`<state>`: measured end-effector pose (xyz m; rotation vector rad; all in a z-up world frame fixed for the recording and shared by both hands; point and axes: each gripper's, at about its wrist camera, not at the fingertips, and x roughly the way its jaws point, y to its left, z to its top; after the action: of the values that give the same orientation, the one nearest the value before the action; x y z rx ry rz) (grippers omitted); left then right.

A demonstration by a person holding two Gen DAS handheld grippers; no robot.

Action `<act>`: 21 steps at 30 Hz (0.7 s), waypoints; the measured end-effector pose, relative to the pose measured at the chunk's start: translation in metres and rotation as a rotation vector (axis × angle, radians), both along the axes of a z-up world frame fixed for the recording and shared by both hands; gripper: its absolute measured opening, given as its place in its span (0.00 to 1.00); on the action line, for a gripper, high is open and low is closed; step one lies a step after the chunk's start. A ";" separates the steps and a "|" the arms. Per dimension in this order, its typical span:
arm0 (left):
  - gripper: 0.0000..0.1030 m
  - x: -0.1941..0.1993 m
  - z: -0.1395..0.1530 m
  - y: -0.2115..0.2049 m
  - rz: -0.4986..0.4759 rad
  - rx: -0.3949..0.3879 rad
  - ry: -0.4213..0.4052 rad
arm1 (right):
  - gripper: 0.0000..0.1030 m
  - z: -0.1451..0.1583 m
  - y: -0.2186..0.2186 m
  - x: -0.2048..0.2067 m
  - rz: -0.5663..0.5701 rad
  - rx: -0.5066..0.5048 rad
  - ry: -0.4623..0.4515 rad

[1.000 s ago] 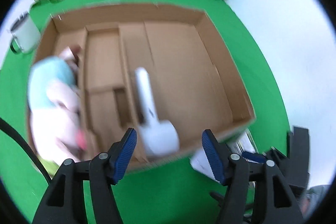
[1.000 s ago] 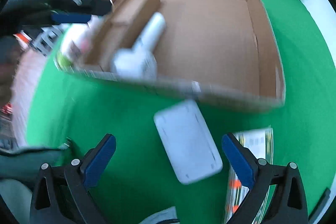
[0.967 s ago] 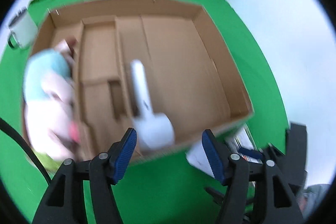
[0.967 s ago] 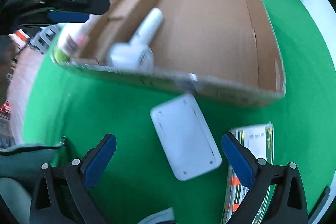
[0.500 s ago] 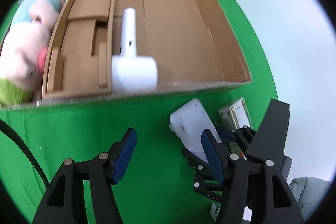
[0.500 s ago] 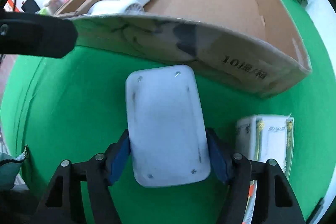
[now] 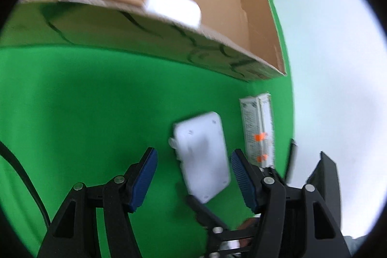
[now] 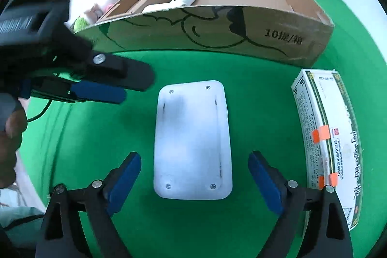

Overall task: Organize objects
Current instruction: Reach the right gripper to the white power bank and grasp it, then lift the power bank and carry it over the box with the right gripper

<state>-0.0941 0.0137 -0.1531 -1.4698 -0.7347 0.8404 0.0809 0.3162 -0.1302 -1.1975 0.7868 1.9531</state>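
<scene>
Green cloth covers the surface (image 8: 101,137) under both my tools, with a shallow cardboard box (image 8: 217,35) set across it beyond them. My right tool (image 8: 194,183) hangs over the flat white device (image 8: 192,144), its jaws opening, straddling the case without touching it. That device lies on the cloth between the box and me, just beside a printed carton (image 8: 324,137). My left tool (image 8: 116,91) is released and empty, reaching in from the side. A white hair dryer (image 8: 174,1) already lies inside the box. My worry is the grip: the case looks smooth and wide, so pads closing off-centre could skid it into the carton, and my two tools are near enough to collide.
</scene>
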 end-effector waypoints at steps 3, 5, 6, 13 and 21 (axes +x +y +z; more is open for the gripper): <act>0.58 0.009 0.002 0.018 -0.030 0.015 0.005 | 0.88 -0.004 0.002 0.000 -0.004 0.023 0.004; 0.54 0.013 -0.001 0.025 -0.042 0.014 -0.014 | 0.87 -0.006 0.003 -0.001 -0.005 0.038 0.006; 0.51 0.016 -0.003 0.028 -0.053 0.017 -0.028 | 0.86 -0.008 0.003 -0.002 -0.004 0.043 0.000; 0.29 0.025 0.001 0.032 -0.080 0.029 0.009 | 0.77 -0.015 -0.001 0.003 -0.036 0.039 -0.006; 0.29 0.025 0.004 0.032 -0.089 0.030 -0.005 | 0.62 -0.020 0.023 0.006 -0.109 0.062 -0.058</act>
<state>-0.0695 0.0457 -0.1494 -1.4669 -0.6781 0.7553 0.0874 0.3392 -0.1506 -1.1455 0.7413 1.8335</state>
